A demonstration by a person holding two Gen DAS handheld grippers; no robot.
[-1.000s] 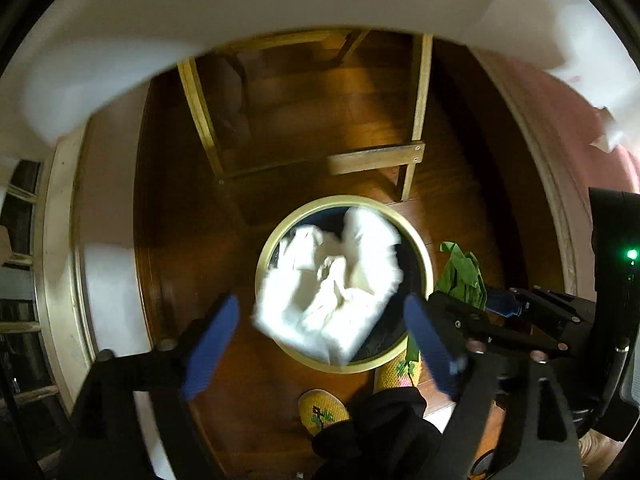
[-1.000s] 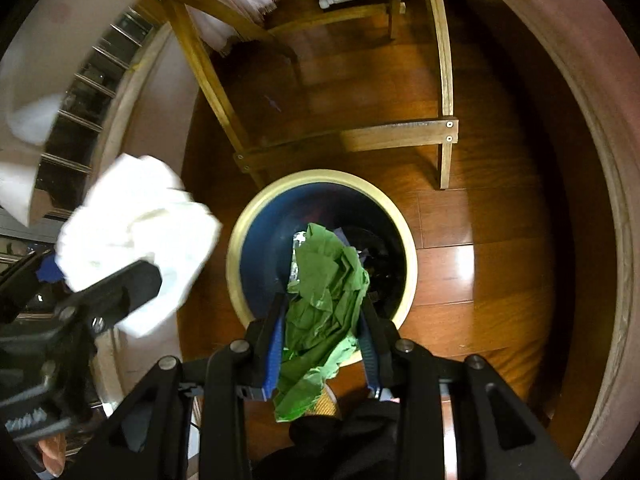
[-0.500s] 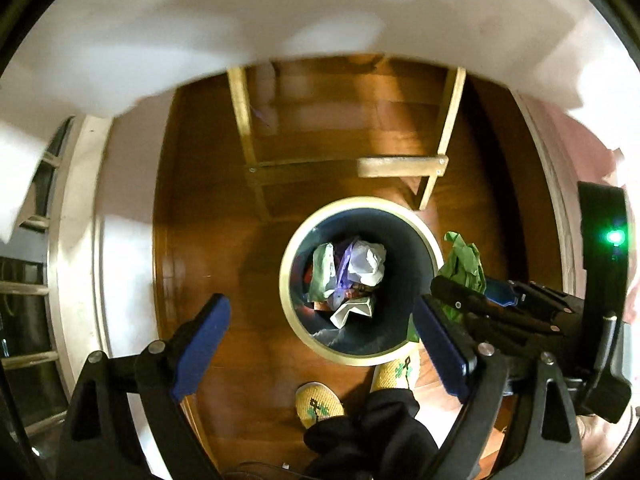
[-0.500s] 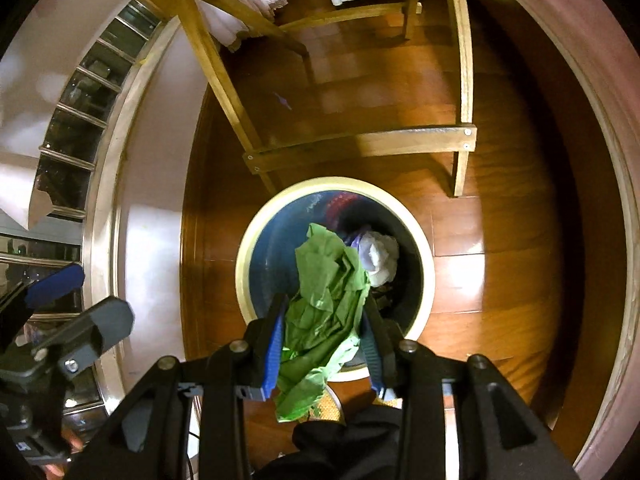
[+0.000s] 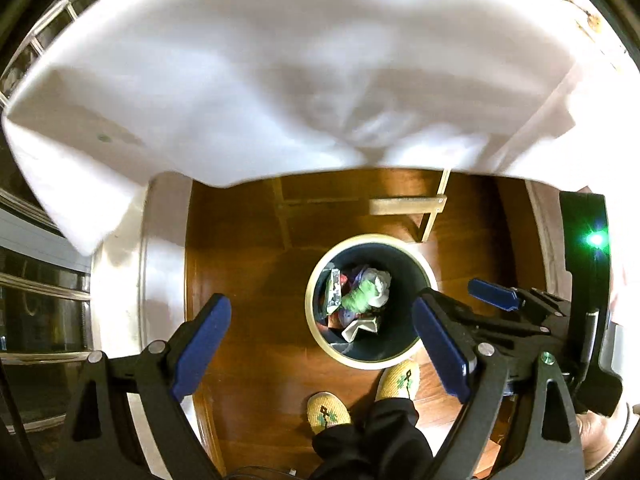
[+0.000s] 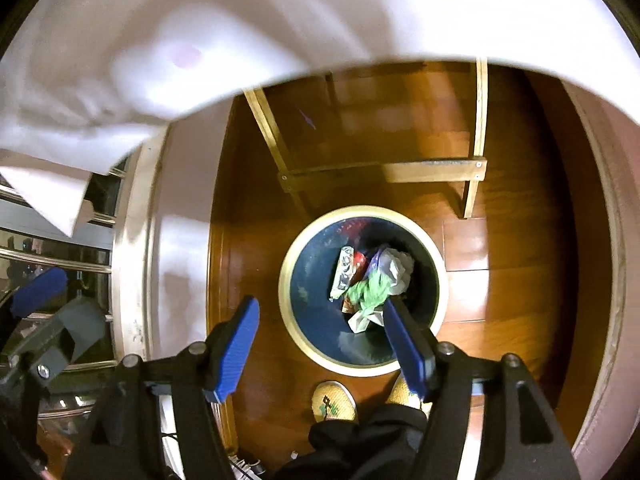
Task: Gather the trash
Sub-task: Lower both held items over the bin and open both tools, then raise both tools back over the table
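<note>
A round dark-blue bin with a cream rim (image 5: 370, 237) (image 6: 362, 210) stands on the wooden floor below both grippers. Inside lie a crumpled green wrapper (image 5: 358, 298) (image 6: 370, 288), a white tissue (image 5: 380, 280) (image 6: 396, 268) and other wrappers. My left gripper (image 5: 318, 308) hangs open and empty above the bin's left side. My right gripper (image 6: 320, 305) is above the bin's near-left part, its jaws opening with nothing between them. Its blue pad (image 5: 496, 296) shows at the right of the left wrist view.
A white tablecloth (image 5: 280, 80) (image 6: 240, 20) overhangs the top of both views. A wooden frame with a crossbar (image 5: 404, 206) (image 6: 432, 170) stands just beyond the bin. A person's yellow slippers (image 5: 328, 408) (image 6: 334, 400) are close to the bin's near rim. Glass panels line the left.
The white tissue dropped from my left gripper into the bin. My right gripper then opened and the green wrapper fell in on top. Both grippers rose, so the bin looks smaller.
</note>
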